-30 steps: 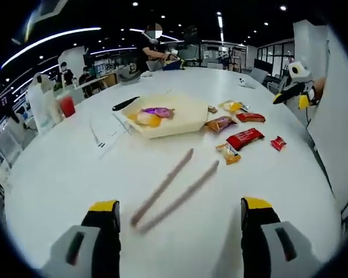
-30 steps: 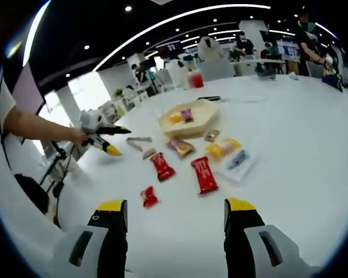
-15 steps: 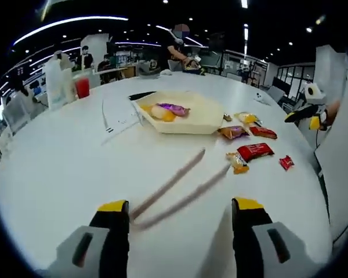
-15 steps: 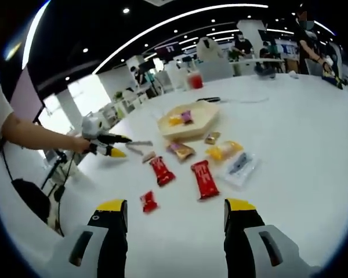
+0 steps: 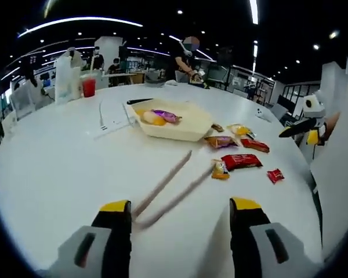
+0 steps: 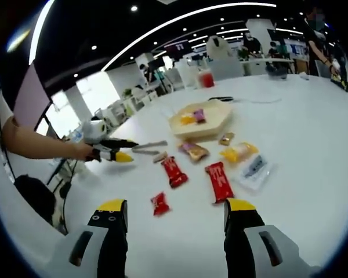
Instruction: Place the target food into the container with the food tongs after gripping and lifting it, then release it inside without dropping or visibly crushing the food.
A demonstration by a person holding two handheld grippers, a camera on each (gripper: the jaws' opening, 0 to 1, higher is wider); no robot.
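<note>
1. I am hovering the left hand-held gripper (image 5: pixel 180 211), jaws spread and empty, over the tongs (image 5: pixel 168 188) lying on the table (image 5: pixel 58 168).
2. I am keeping the right hand-held gripper (image 6: pixel 175 217) released too, above the wrapped snacks (image 6: pixel 218 180).
3. Next I judge: closing on the tongs, then carrying a snack to the container (image 5: pixel 180 119).
</note>
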